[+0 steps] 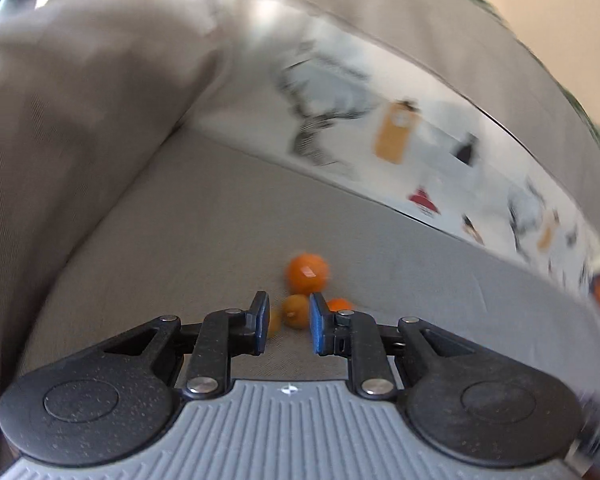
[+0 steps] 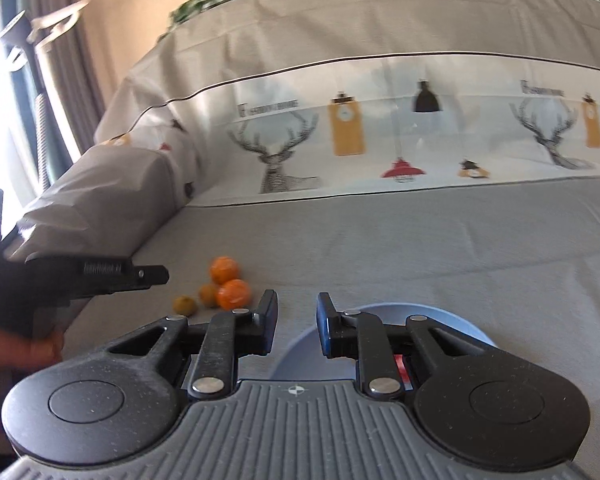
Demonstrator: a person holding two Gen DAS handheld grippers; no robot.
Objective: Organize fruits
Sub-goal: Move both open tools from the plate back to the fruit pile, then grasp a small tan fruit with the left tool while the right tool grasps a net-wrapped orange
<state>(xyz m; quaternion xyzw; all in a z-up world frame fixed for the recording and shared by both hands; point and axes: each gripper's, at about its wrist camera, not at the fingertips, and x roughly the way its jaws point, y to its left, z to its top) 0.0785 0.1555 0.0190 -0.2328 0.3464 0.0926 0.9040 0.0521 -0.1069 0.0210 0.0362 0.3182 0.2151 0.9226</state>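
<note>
Left claw (image 1: 288, 326) apart and empty, four orange fruits (image 2: 224, 270) clustered on the grey bed (image 2: 420, 248) just beyond it, two half hidden behind its fingers (image 1: 260, 320), right claw (image 2: 297, 322) apart above a blue bowl (image 2: 452, 318), mostly covered, red item inside unclear.

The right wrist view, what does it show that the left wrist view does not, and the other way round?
Only the right wrist view shows the blue plate under the right gripper, the left gripper from the side, the curtain, and all four fruits as separate pieces, two oranges and two smaller ones. Only the left wrist view shows the open left gripper aimed at a small fruit, though blurred. Both show the fruit cluster, the grey sheet and the deer-print pillow.
</note>
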